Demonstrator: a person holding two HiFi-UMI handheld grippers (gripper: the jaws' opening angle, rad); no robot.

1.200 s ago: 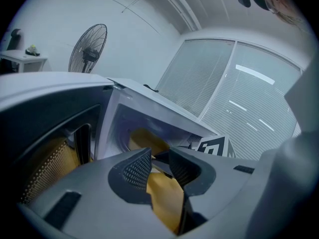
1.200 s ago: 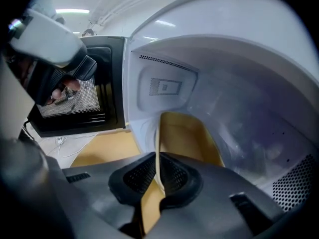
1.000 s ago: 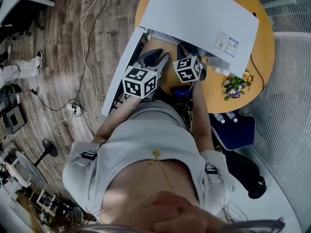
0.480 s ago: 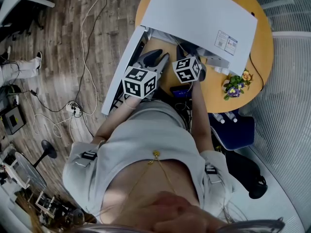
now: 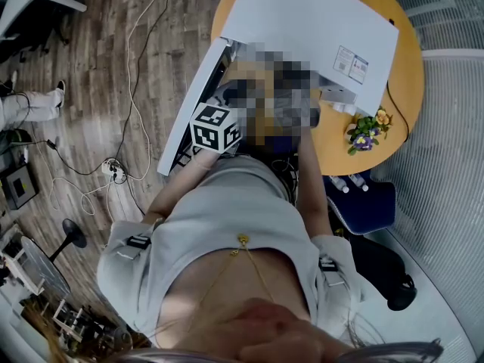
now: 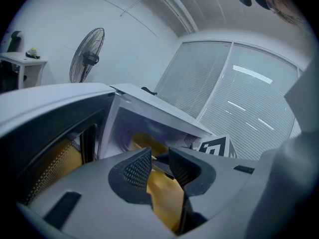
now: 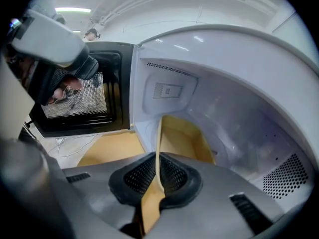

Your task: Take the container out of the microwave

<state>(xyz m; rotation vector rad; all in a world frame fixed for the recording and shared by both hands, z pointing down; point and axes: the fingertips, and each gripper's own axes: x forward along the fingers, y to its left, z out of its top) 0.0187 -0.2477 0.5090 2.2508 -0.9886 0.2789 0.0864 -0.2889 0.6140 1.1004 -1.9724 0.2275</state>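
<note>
Tan, thin-walled rectangular container (image 7: 182, 133) sits inside the cavity of the white box-shaped microwave (image 7: 239, 108), on the cavity floor towards the front opening. My right tongs (image 7: 158, 174) are clamped on its near wall: both mesh pads press flat on the thin tan edge, one on the inner face and one on the outer, no gap left. Can't tell whether the container's base is lifted off the floor or not.

My left tongs (image 6: 159, 166) are beside the right ones, just outside the opening. Jaws are apart by a narrow gap w/ nothing gripped; only tan colour shows through btwn them. From this side the container (image 6: 143, 142) shows as a tan patch deep in the lit cavity.

Microwave door w/ dark mesh window (image 7: 79, 98) hangs wide open to my left. The left tongs' grey body is in front of it in the right gripper view.

In the head view the left tongs' marker cube (image 5: 215, 127) is by the door's white edge (image 5: 189, 104). The area around both jaws is blurred there.

Microwave stands on a round orange-wood table (image 5: 408, 74). A small bunch of purple & yellow flowers (image 5: 369, 131) sits near the table's edge to my right. White cables (image 5: 136, 74) trail over the wood-plank floor on the left. A pedestal fan (image 6: 87, 59) stands by the far wall.
</note>
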